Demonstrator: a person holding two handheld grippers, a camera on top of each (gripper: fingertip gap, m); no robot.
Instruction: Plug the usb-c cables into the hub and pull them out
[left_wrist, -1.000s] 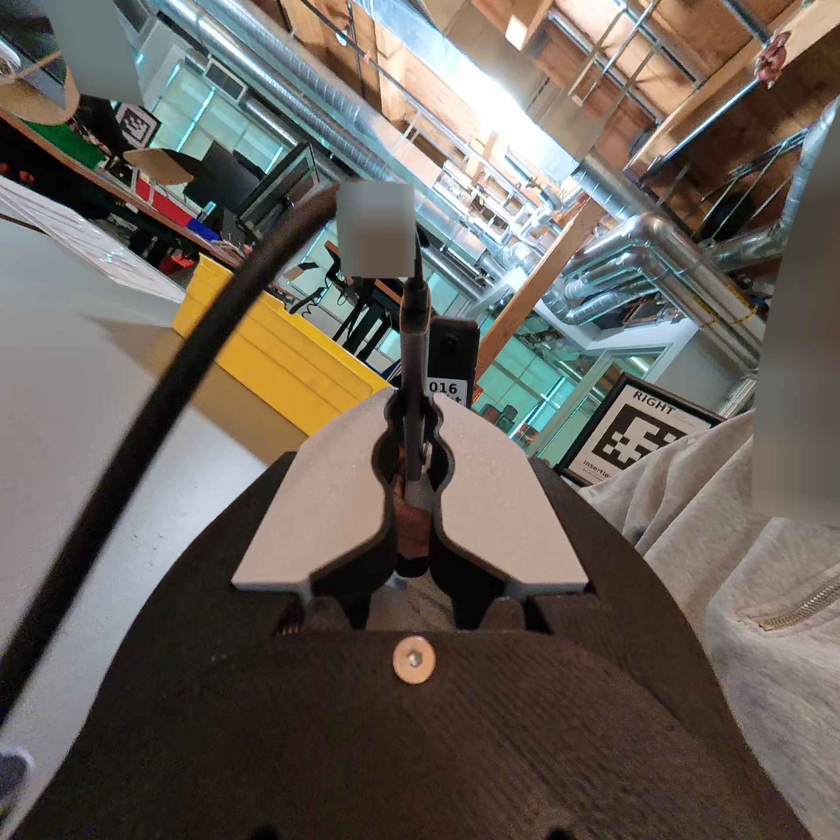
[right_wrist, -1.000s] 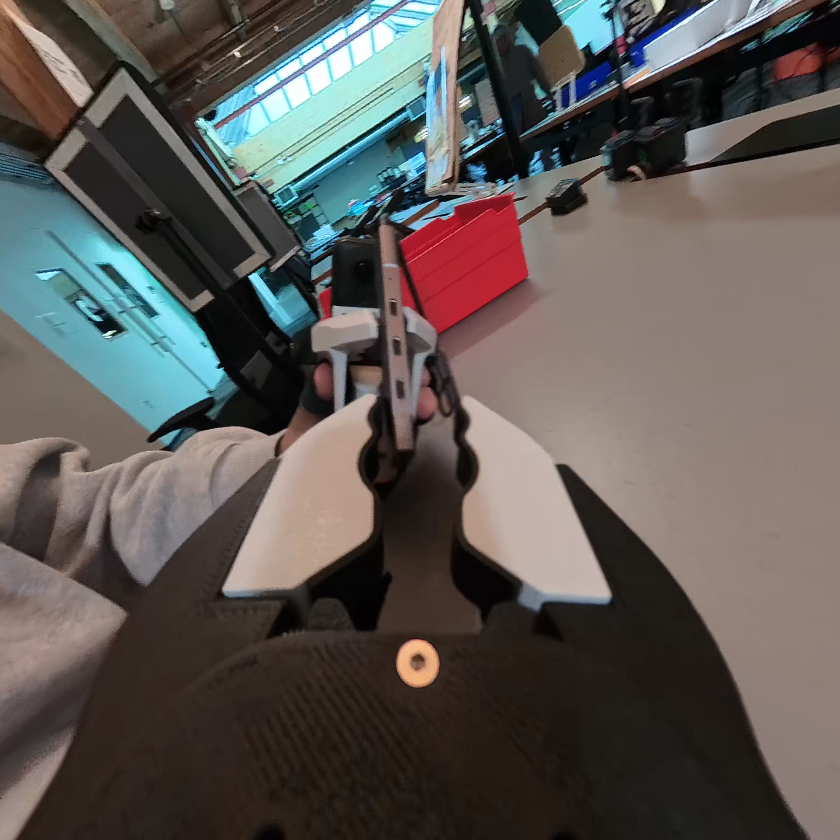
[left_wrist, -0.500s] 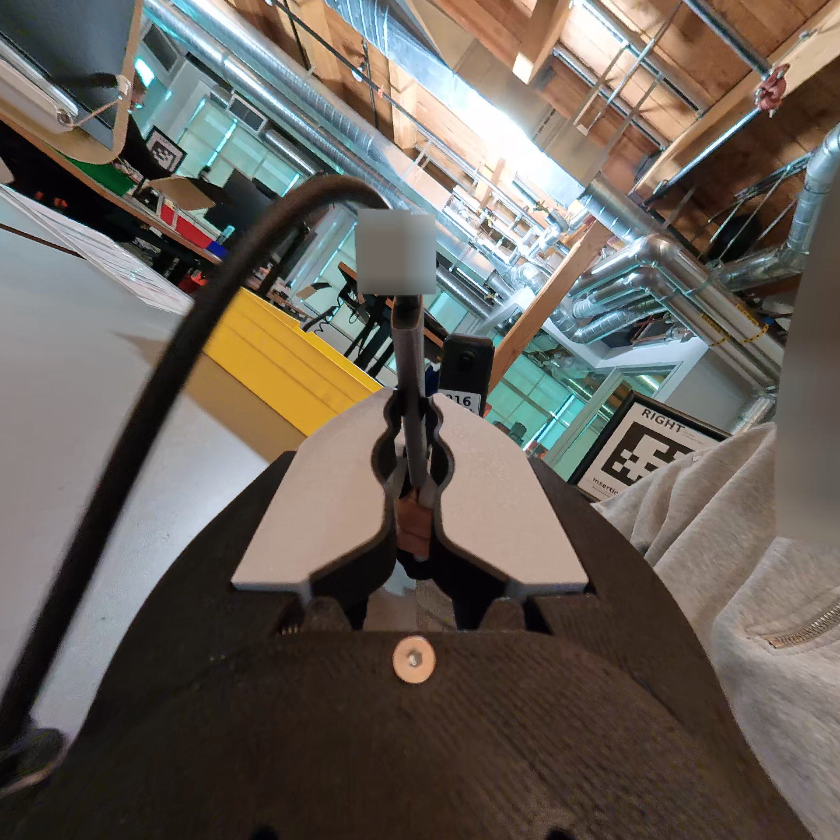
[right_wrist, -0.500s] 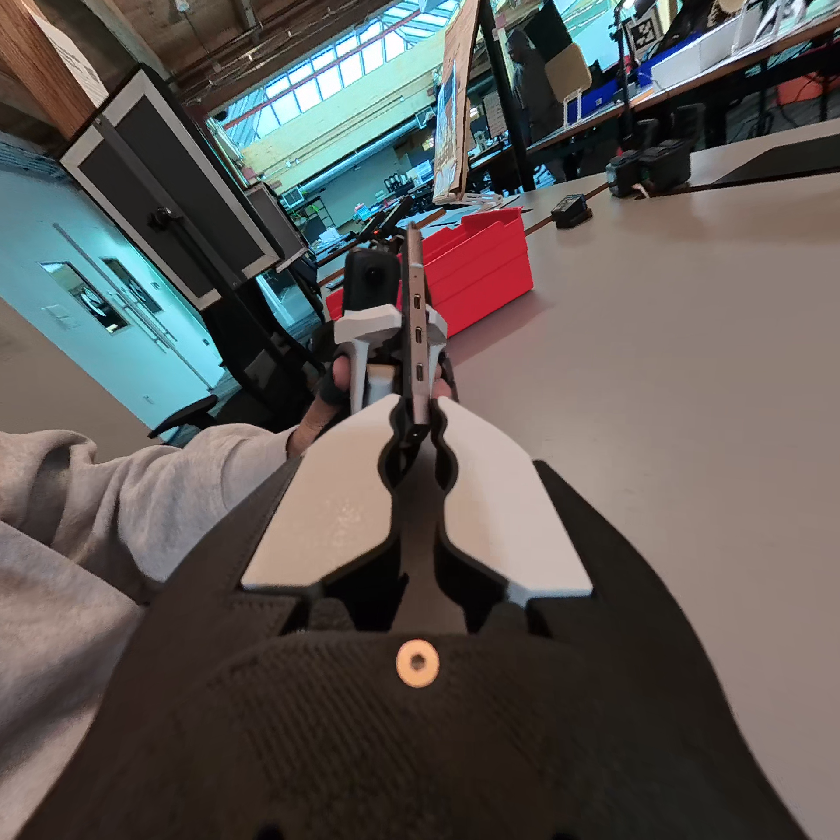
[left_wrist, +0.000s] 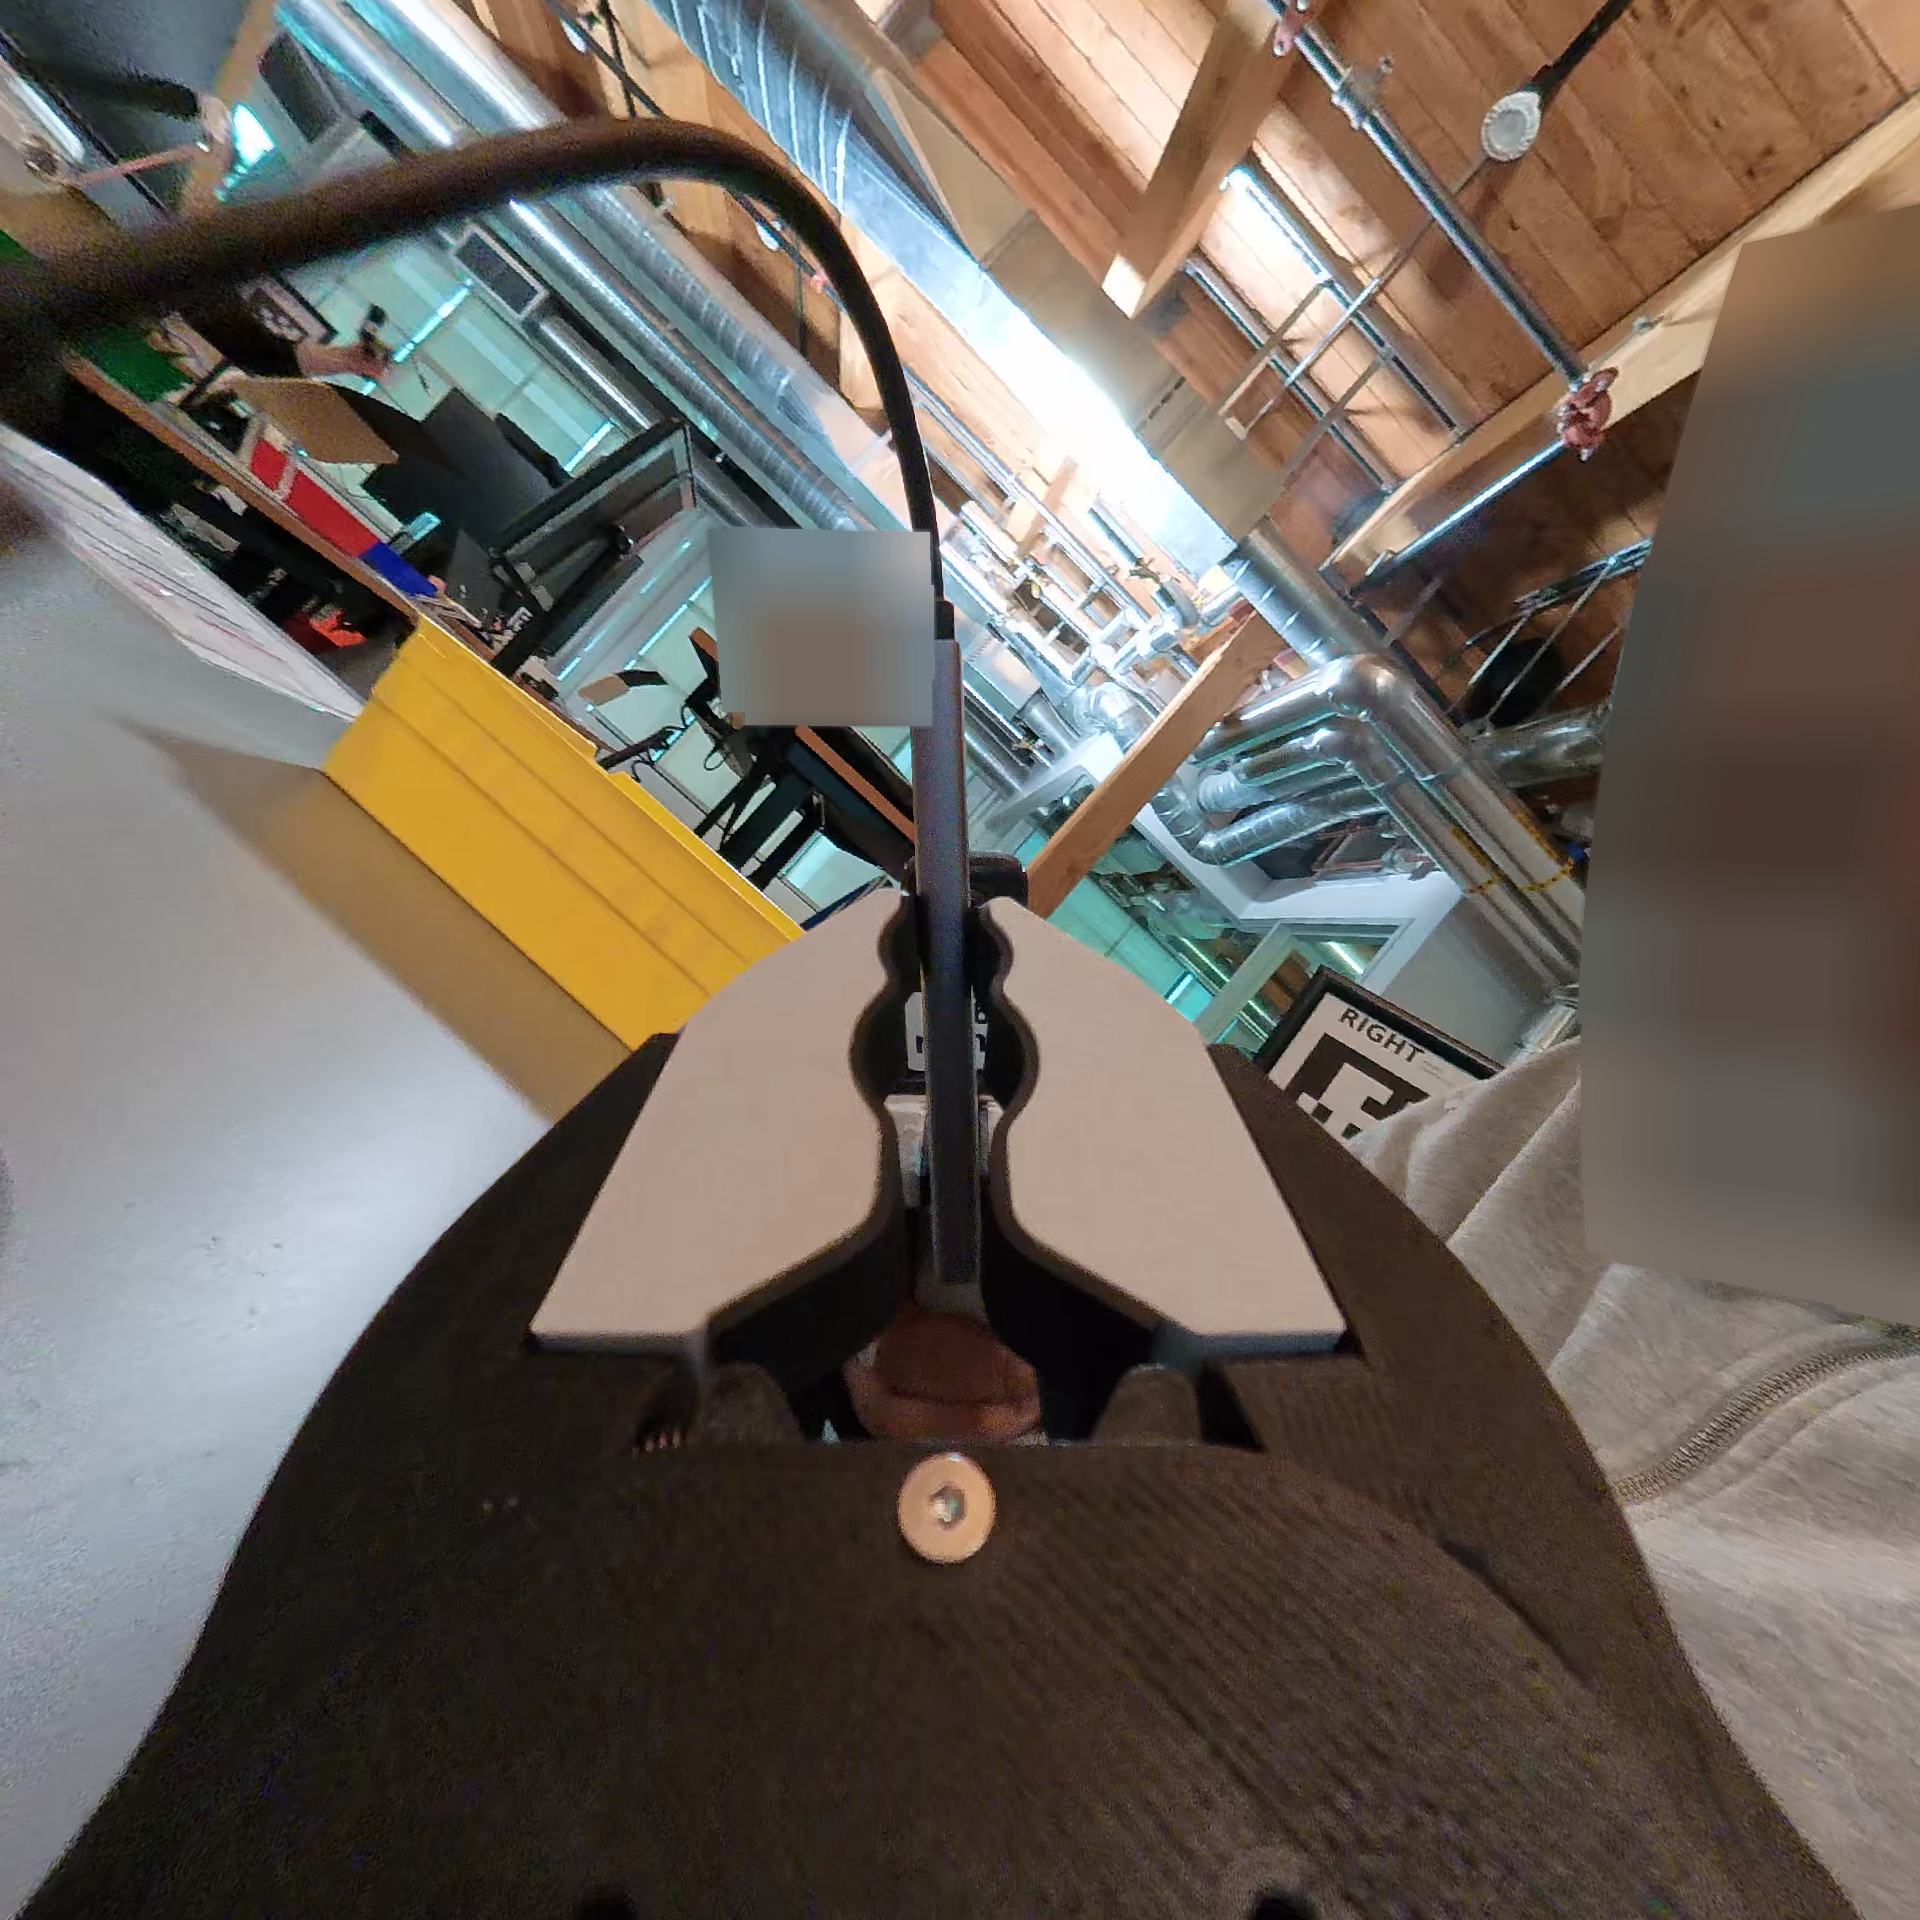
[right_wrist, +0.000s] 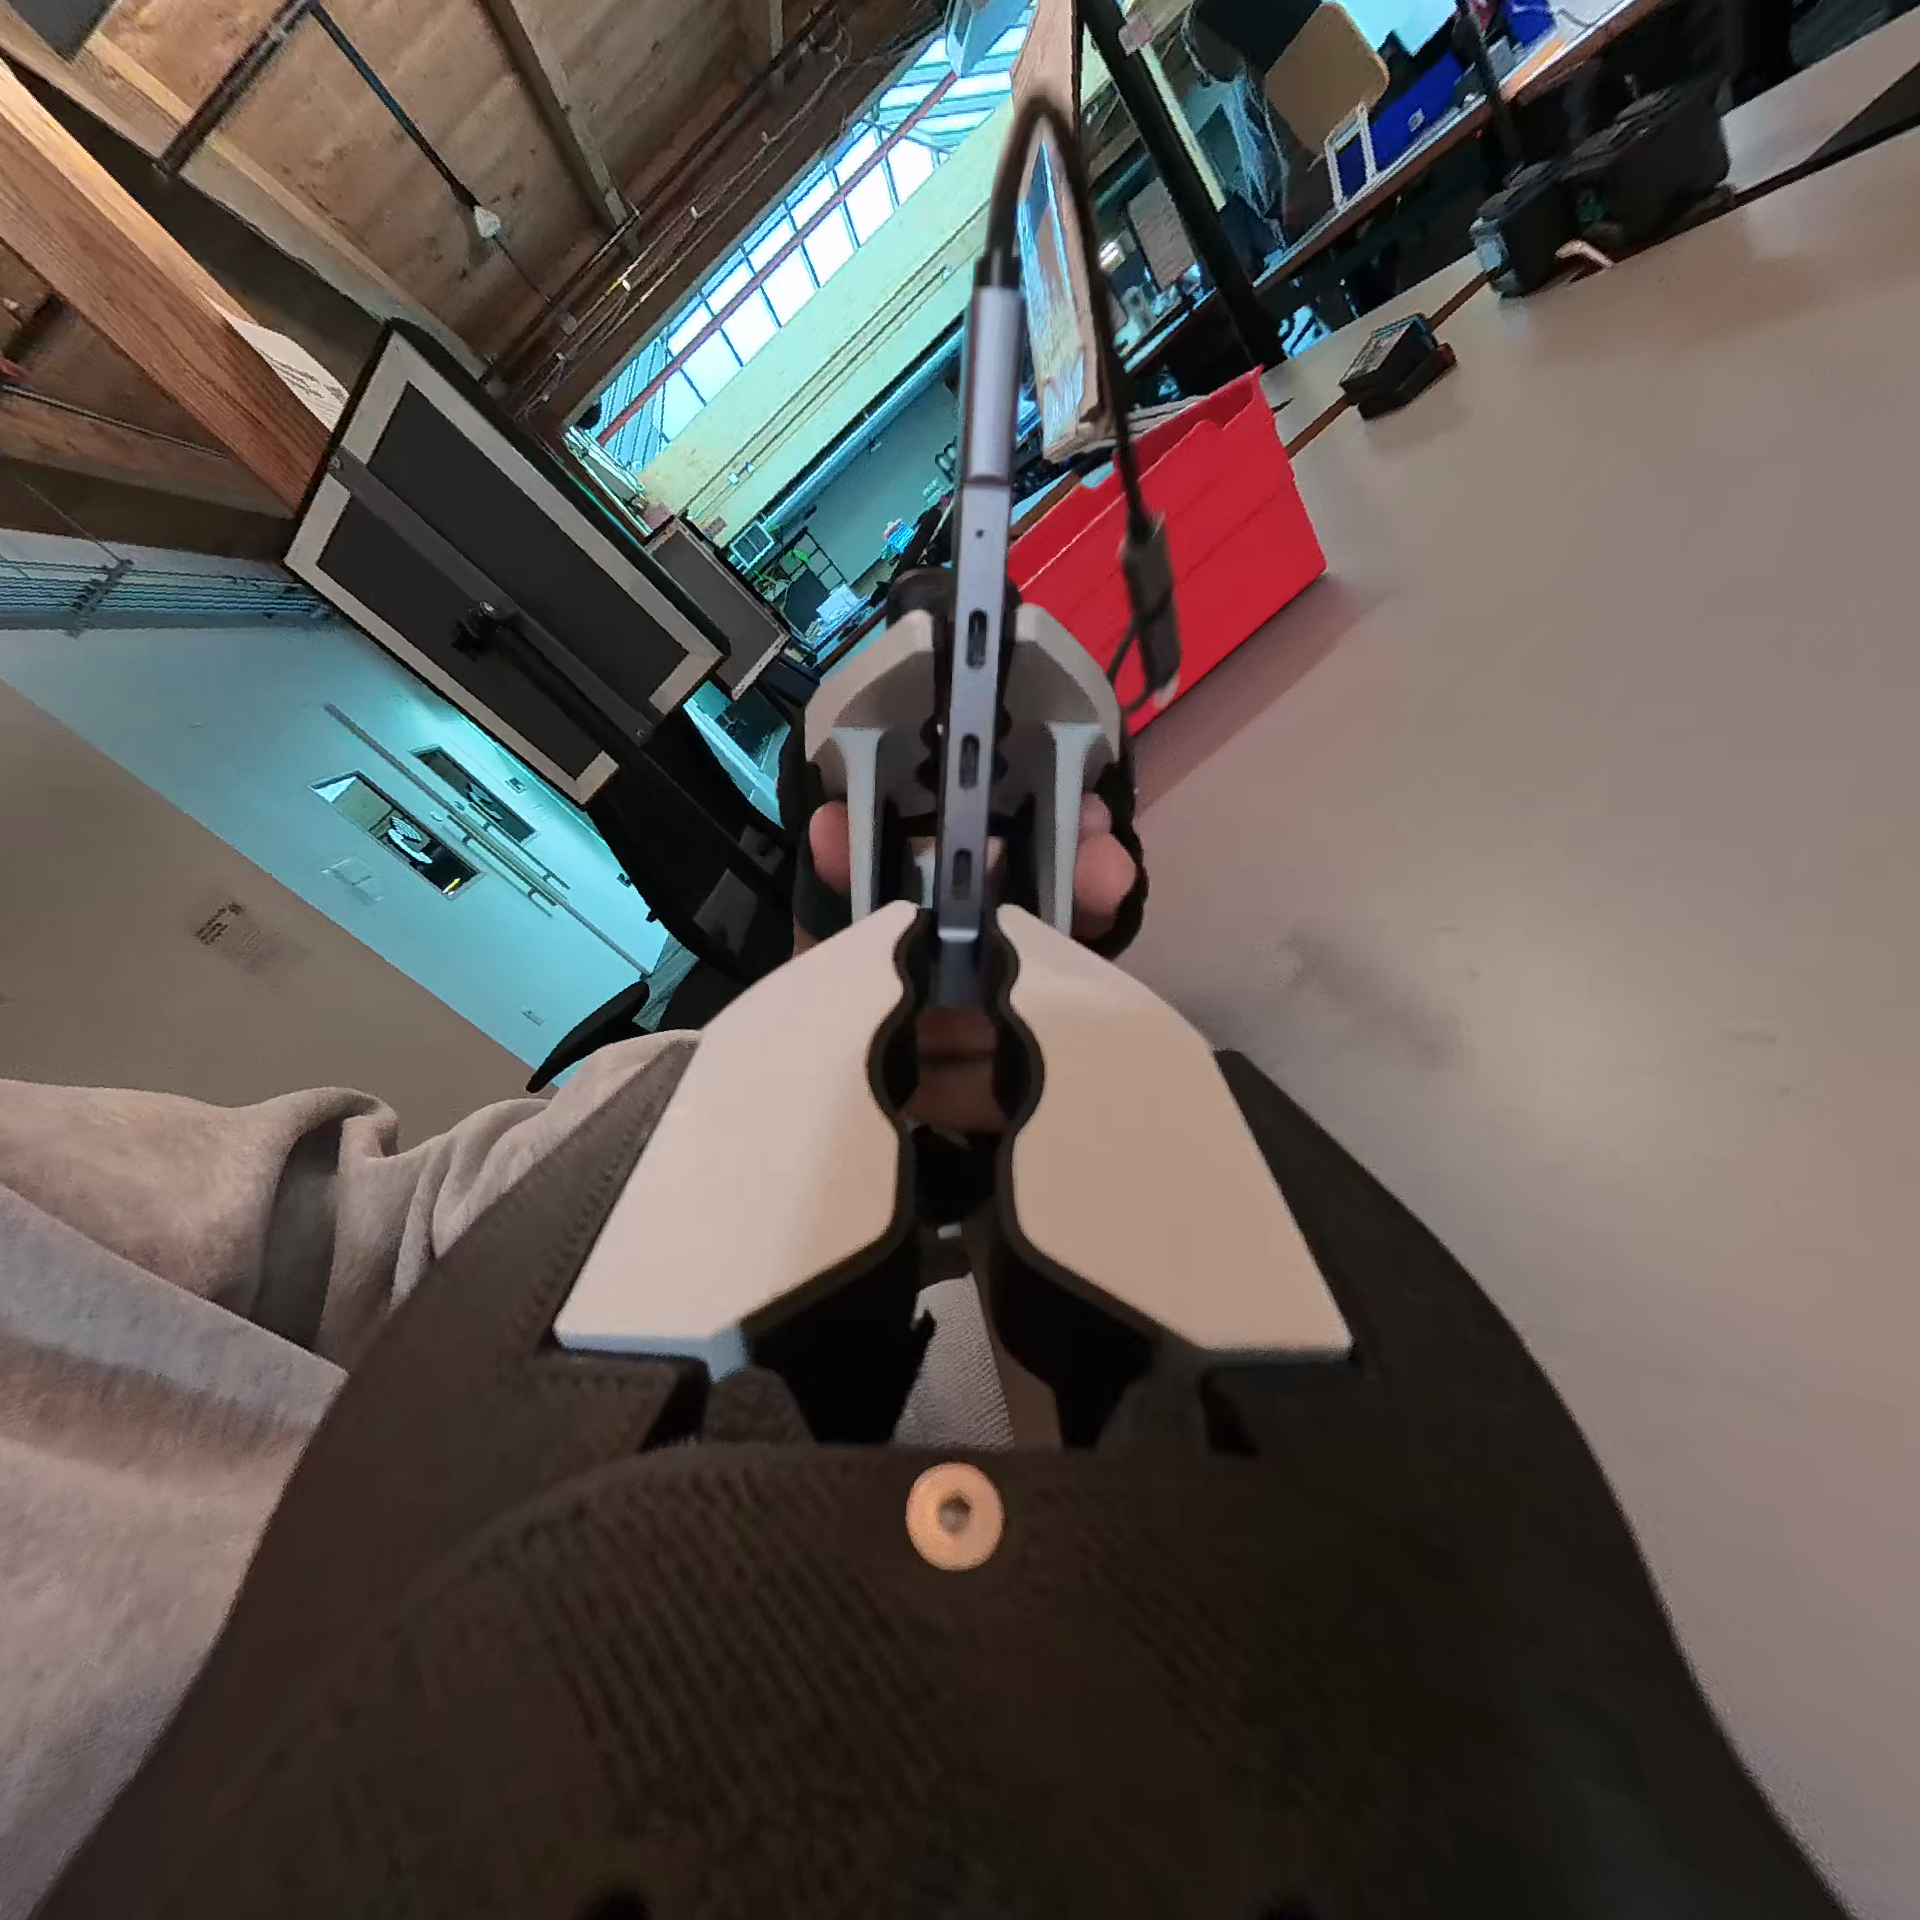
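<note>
I see a pale grey table (right_wrist: 1558, 935). On it a red bin (right_wrist: 1195, 520) sits far off, with a small black box (right_wrist: 1392, 369) beyond it to the right. On my left camera a yellow bin (left_wrist: 540, 810) rests on the table's far side.

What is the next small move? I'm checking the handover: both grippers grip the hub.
Probably open the left gripper to free it: the right gripper is also shut on the hub, and the cable plug dangles unplugged beside it.

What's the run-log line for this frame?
left gripper: shut on slim grey metal hub | right gripper: shut on hub's near end | side ports: empty | black usb-c plug: dangling, unplugged
</note>
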